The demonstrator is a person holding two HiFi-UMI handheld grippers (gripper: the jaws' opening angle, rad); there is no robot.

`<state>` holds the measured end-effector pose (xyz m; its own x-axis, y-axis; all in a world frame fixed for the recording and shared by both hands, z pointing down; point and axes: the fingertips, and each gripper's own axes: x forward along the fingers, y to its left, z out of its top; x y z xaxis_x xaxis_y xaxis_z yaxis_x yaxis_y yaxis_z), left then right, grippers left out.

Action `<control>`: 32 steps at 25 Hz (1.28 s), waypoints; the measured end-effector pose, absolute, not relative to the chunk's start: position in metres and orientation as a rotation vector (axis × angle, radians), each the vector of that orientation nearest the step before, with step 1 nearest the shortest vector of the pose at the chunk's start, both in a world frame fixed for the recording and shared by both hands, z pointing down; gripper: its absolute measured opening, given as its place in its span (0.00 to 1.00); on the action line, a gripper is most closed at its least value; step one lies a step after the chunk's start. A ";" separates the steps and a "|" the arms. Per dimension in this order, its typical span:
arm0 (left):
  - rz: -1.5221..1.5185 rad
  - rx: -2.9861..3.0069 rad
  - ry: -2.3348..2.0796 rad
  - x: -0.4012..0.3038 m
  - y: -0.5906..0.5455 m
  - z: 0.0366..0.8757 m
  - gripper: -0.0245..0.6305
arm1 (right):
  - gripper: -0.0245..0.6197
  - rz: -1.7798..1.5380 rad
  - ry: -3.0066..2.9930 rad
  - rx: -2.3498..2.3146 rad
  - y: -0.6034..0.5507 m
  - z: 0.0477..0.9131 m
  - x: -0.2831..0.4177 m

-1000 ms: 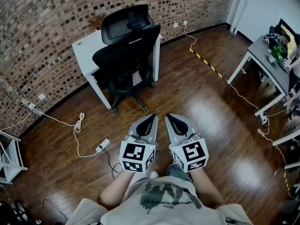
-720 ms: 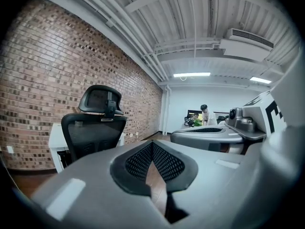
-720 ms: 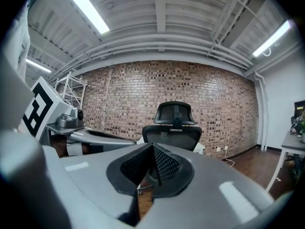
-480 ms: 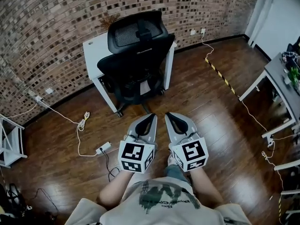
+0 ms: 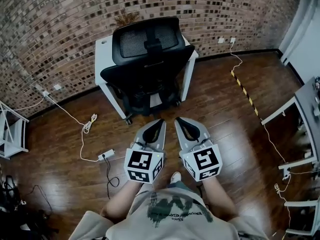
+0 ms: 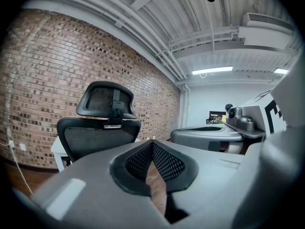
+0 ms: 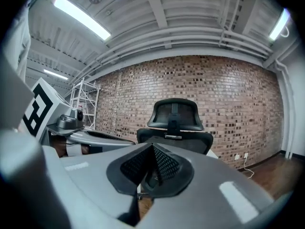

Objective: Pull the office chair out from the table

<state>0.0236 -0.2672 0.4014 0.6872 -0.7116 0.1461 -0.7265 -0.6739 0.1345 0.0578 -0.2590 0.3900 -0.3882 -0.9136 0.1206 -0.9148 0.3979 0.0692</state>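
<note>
L claw (image 5: 159, 123) & R claw (image 5: 180, 121) both pressed together, empty, office chair (image 5: 148, 54) tucked under white tabletop (image 5: 103, 49) ahead, not reached; risk imo: unspread jaws just skid off backrest (image 5: 145, 71), or castors snag tabletop leg (image 5: 188, 79).

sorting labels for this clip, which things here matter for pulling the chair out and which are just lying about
Job in hand:
- office chair, pushed in at the white table
- left gripper and right gripper, both shut, empty

Lying about:
- power strip
- coiled cable
- striped floor tape
- dried plant
- grey desk
</note>
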 end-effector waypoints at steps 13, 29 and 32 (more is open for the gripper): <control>0.111 2.631 -1.422 0.032 -0.328 0.390 0.06 | 0.04 -0.048 -2.621 1.502 -0.322 0.378 0.099; 0.039 2.583 -1.611 -0.003 -0.434 0.367 0.08 | 0.04 -0.139 -2.653 1.391 -0.423 0.361 0.105; 0.014 2.571 -1.638 -0.009 -0.461 0.363 0.08 | 0.04 -0.159 -2.656 1.373 -0.450 0.356 0.106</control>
<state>-0.0087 -0.4605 0.3630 0.4239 -0.9039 0.0577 -0.9047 -0.4196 0.0732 0.1057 -0.4498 0.3565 -0.5710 -0.8169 0.0817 -0.8012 0.5762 0.1613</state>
